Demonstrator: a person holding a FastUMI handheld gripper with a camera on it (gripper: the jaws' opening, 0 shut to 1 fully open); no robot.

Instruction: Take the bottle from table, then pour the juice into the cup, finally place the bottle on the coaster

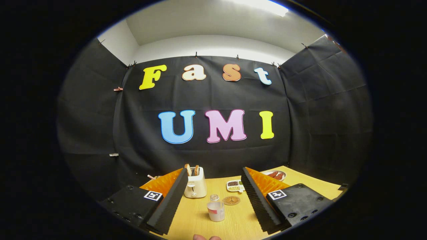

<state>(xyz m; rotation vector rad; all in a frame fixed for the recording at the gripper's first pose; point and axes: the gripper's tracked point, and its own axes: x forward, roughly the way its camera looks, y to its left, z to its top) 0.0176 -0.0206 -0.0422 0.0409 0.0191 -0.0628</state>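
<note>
Reaching toward the bottle [216, 211], first step of the task, nothing grabbed yet. My gripper [213, 213] is spread wide and holds nothing, fingers [170, 203] well clear on both sides. Bottle is a small clear one with pale liquid, upright on the wooden table [240, 223], between my fingers, roughly centred. Coaster [231, 200], a round tan disc, lies just beyond it, slightly right. Toaster [195, 186] with bread in its slots is further back left; a snack tray [234, 186] and a plate of food [275, 174] further back right. Can't spot the cup. Next I'd judge: ease forward, close on the bottle body.
</note>
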